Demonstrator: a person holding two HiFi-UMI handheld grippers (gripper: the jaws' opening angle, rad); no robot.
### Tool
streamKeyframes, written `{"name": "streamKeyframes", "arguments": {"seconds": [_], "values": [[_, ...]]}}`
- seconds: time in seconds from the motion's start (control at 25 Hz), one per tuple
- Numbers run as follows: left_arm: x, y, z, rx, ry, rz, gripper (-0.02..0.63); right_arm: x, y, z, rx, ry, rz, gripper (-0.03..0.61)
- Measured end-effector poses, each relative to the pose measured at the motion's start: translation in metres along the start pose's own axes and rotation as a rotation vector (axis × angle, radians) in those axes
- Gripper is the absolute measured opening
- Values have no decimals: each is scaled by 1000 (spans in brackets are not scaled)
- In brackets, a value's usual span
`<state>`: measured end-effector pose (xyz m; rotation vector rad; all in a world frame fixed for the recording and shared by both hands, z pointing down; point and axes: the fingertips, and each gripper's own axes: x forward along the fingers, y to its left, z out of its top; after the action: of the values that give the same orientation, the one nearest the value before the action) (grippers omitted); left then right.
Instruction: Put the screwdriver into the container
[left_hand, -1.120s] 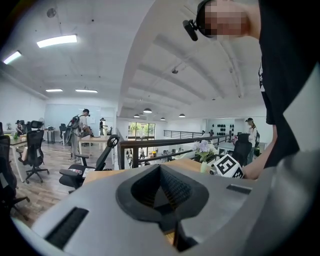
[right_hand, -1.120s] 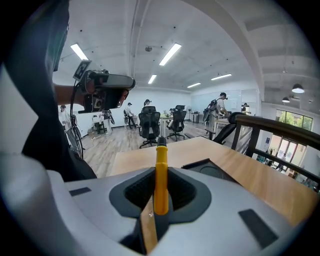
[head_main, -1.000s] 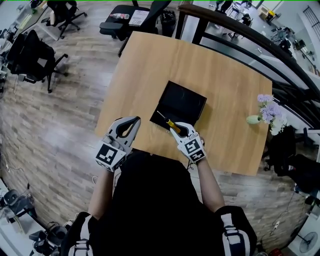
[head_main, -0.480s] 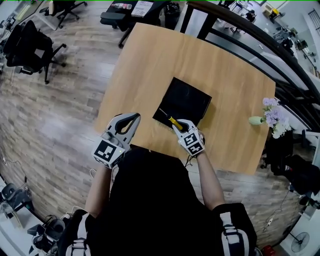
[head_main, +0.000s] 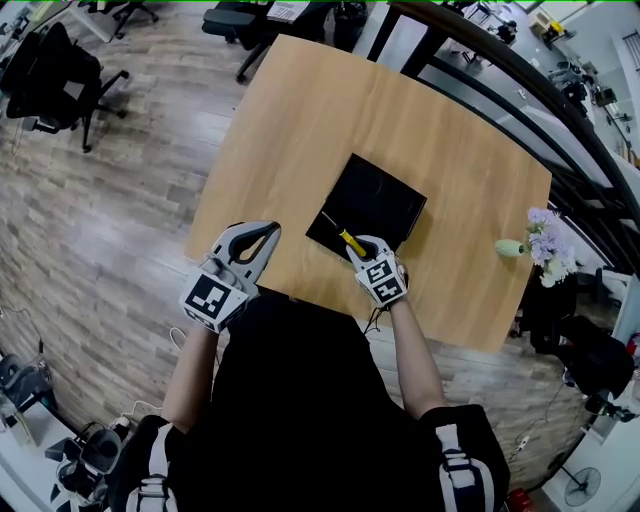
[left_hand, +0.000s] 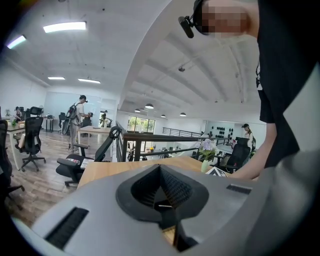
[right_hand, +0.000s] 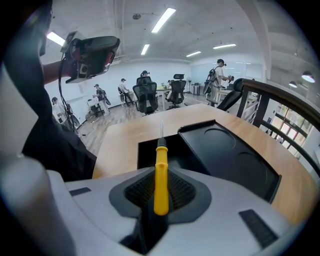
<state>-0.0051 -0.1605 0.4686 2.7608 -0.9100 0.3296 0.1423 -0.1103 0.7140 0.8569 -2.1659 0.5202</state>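
The right gripper view showed the right claw (right_hand: 161, 197) clamped on the yellow-handled screwdriver (right_hand: 161, 170), its shaft reaching over the black container (right_hand: 225, 150). Only the head view placed the left claw (head_main: 262, 236), closed and empty, at the desk's (head_main: 300, 130) near edge.

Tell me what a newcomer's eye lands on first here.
The yellow-handled screwdriver stands out, clamped in the right gripper, its shaft pointing at the near corner of the black container on the wooden table. The left gripper is shut and empty at the table's near edge, and a vase of purple flowers marks the right edge.
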Motion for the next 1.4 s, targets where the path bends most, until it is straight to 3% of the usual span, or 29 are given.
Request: {"name": "streamKeyframes", "arguments": {"seconds": [0.36, 0.64, 1.4], "values": [[-1, 15, -5, -15, 7, 14, 21, 25, -13, -20, -19, 89, -1, 84], [-5, 25, -6, -17, 23, 21, 23, 32, -17, -30, 22, 162, -12, 86], [-6, 29, -11, -24, 25, 6, 21, 45, -18, -39, 13, 205, -47, 84]]}}
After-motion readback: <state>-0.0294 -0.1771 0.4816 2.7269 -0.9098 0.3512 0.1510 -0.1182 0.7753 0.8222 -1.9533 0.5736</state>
